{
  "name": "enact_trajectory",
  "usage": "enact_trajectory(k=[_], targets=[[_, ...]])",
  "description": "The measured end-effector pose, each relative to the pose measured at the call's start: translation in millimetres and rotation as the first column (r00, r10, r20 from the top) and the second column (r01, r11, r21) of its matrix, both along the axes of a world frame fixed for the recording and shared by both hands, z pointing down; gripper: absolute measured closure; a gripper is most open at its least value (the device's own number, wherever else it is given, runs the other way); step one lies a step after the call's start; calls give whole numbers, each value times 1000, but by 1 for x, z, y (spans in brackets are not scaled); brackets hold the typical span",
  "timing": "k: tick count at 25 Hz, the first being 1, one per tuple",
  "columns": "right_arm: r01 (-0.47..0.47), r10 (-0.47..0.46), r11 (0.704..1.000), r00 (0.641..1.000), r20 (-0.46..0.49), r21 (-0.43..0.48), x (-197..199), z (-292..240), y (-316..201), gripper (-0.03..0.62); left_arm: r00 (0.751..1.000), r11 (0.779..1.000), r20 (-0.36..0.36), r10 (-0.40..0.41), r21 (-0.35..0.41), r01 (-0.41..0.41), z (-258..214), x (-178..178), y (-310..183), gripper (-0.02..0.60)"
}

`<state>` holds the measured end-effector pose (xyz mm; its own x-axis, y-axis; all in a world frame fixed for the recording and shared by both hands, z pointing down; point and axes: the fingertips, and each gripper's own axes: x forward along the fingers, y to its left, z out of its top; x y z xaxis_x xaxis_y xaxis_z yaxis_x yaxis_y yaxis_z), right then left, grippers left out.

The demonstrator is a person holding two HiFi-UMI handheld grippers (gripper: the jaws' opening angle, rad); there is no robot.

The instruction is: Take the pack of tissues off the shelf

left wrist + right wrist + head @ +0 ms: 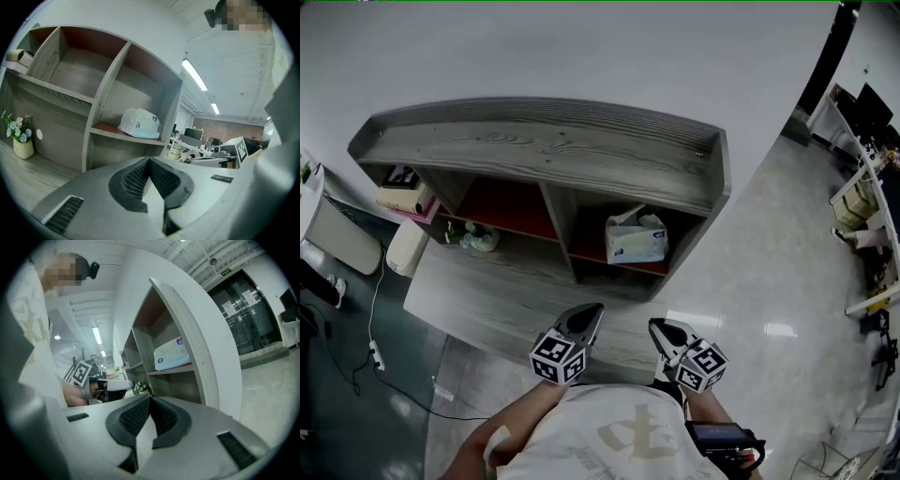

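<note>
The pack of tissues (637,238) is white with pale blue print and lies in the right compartment of the grey wooden shelf unit (553,150). The left gripper view has the pack (139,123) ahead on its red-brown board, and in the right gripper view the pack (172,354) lies up and to the right. My left gripper (590,312) is held low in front of the shelf, shut and empty. Beside it my right gripper (661,327) is also shut with nothing between its pads. Both hover over the desk's near edge, well short of the pack.
A small pot of white flowers (476,236) stands on the desk (487,291) under the left compartment. A roll and a pink box (408,199) sit at the shelf's left end. Shiny floor (769,281) lies to the right, with office desks (862,187) beyond.
</note>
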<state>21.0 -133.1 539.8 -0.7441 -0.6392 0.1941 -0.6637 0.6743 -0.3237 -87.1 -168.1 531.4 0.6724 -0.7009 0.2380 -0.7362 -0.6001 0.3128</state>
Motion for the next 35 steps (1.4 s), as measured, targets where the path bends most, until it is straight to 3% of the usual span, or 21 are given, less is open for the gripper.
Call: enact_trajectory(k=[24,26,32,34,35], targets=[[-20,20,1000,1000,0,-10,4,3,-5,589,996,991,2,-84,100,84,-47,-3,-64,575],[-28,28,999,1000,5,-15,6,5,-4,589,997,992,9,-78,105,77,-52,1,-71,520],[-43,44,999,999,15,-20,12,6,-4,589,996,987,31,-89,138,84,-70,10,-91,517],[-46,46,999,999,16,-20,13,6,-3,589,995,986,22,-94,140,90,-74,12,-98,437],[-47,48,999,999,16,-20,14,6,-3,589,995,986,21,-95,140,91,-75,13,-101,437]])
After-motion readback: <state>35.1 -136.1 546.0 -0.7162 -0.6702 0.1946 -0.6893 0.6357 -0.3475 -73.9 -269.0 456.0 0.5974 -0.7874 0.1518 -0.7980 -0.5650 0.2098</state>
